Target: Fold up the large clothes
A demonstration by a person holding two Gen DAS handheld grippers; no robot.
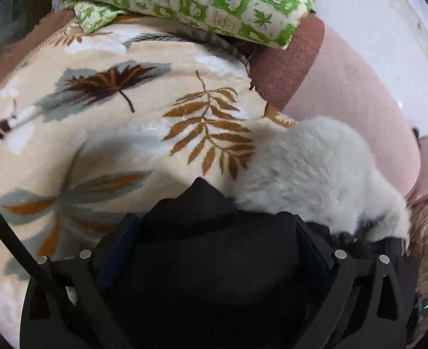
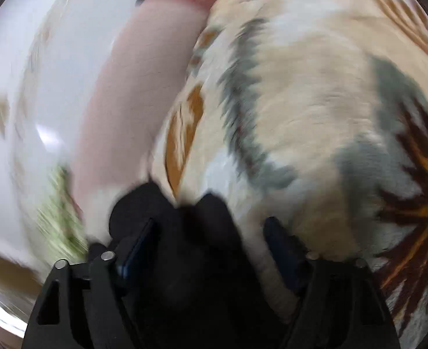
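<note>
On the leaf-print blanket lies the garment, black with a white fur trim that spreads toward the bed's right edge. Bunched black fabric fills the gap between the fingers of the left gripper, which stand well apart with the cloth pressed between them, so they seem clamped on a thick fold. Beyond the blanket sits a green-and-white pillow, with a pink sheet to the right.

From the right wrist, the view is smeared by motion. Black garment also sits between the fingers of the right gripper, nearer the left one, with some pale fur beside the right one. Whether this gripper truly pinches the cloth, I cannot tell. Blanket covers most of this view, and the sheet shows at left.
</note>
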